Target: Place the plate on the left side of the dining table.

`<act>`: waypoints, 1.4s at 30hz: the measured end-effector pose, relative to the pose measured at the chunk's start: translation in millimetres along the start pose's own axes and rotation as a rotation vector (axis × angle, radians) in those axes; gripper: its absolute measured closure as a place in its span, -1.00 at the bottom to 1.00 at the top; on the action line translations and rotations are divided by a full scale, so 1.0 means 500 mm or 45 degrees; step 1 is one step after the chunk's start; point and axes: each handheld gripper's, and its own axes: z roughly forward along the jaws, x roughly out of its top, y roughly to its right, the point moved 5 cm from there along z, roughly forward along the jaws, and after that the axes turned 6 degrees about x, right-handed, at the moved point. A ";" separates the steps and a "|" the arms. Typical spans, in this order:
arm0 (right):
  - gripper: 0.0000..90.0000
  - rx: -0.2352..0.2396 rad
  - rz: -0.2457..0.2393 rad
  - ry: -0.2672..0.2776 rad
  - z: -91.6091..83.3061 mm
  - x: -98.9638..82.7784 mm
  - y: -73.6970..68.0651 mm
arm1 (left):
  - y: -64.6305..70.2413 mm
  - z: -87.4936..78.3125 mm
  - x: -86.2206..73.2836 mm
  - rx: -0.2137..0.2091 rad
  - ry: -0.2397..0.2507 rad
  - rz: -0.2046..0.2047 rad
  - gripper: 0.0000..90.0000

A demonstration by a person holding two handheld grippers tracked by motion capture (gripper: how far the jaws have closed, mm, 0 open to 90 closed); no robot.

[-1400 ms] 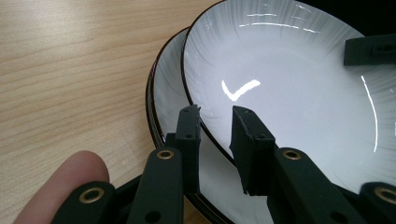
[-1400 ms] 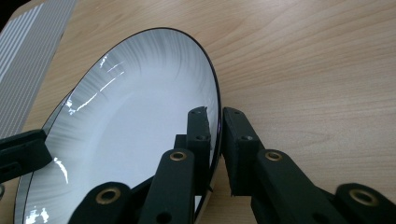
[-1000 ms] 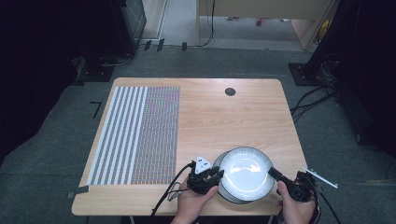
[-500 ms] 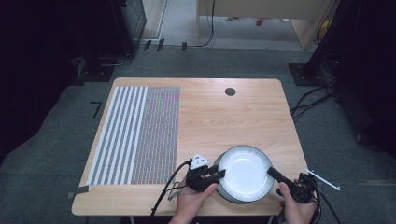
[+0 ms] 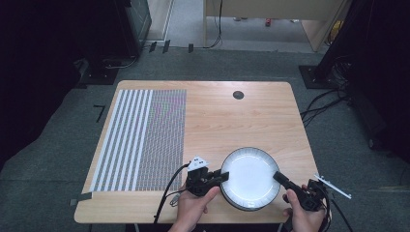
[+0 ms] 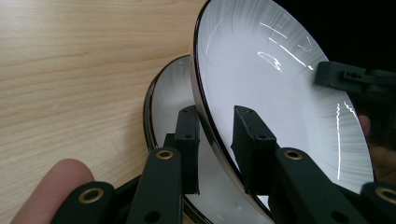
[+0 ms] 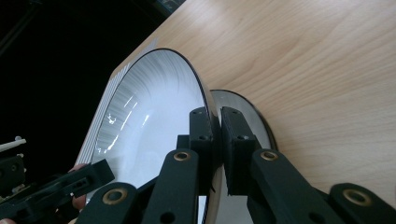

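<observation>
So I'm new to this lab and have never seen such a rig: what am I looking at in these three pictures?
A person sits at a wooden table holding a hand-operated two-jaw tool in each hand. The high view looks down from above. The other two come from cameras riding on each tool, looking along its black jaws. The left gripper and right gripper each clamp the rim of the upper plate, a white plate with a dark edge, from opposite sides. The left jaws have just been closing on that rim. The gripper views show it lifted off a second plate lying beneath. A striped mat covers the table's left part.
</observation>
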 end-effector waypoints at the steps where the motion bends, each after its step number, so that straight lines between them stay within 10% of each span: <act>1: 0.88 0.001 -0.002 -0.002 0.002 0.000 -0.005 | -0.002 -0.004 0.002 0.013 0.006 0.004 0.63; 12: 0.88 0.037 -0.117 -0.002 0.048 0.008 -0.087 | -0.041 -0.069 0.033 0.108 0.083 0.008 0.70; 42: 0.88 0.161 -0.187 -0.115 0.217 0.017 -0.252 | -0.173 -0.219 0.105 0.251 0.208 -0.064 0.72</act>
